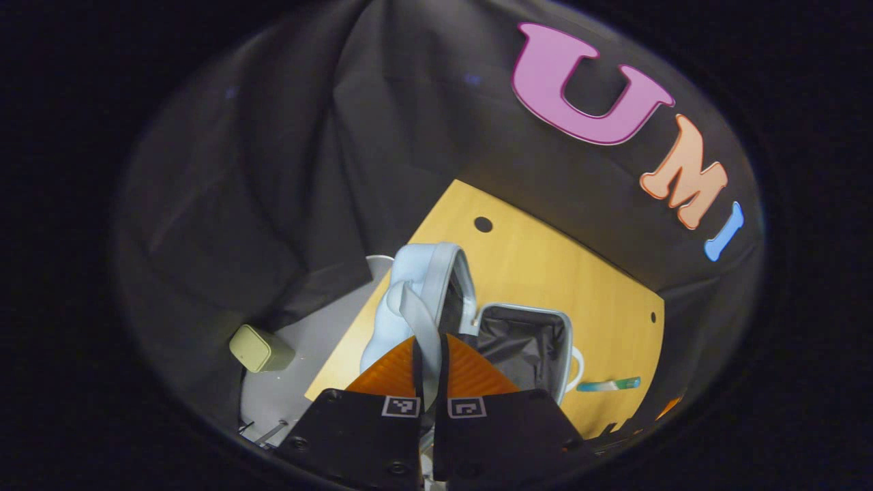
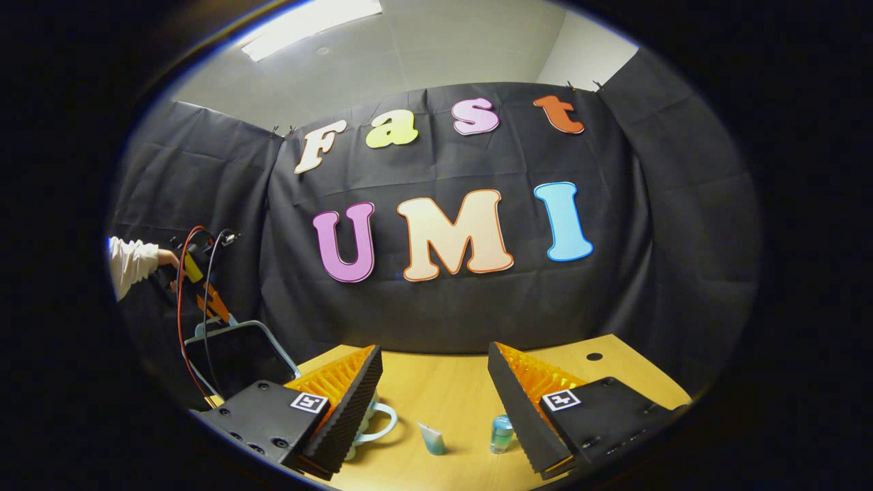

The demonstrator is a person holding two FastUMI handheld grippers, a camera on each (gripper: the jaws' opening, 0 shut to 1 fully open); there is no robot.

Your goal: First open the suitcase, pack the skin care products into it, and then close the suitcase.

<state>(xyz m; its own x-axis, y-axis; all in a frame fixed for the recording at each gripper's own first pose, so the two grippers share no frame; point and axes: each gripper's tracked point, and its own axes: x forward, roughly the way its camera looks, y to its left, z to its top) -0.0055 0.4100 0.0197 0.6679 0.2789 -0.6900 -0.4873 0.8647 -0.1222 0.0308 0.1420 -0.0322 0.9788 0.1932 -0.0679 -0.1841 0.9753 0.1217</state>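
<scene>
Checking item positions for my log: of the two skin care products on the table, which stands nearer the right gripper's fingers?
The small teal round bottle, upright beside the finger; the teal-tipped white tube stands farther left.

Ahead of the left fingers (image 1: 394, 372): suitcase (image 1: 525, 341) open on the table (image 1: 545, 266), lid (image 1: 426, 286) raised, its strap between them; tube (image 1: 608, 385) to the right. Between the right fingers (image 2: 348, 402): tube (image 2: 432, 438) left of a bottle (image 2: 501, 434). Suitcase lid (image 2: 235, 354) far left.
</scene>
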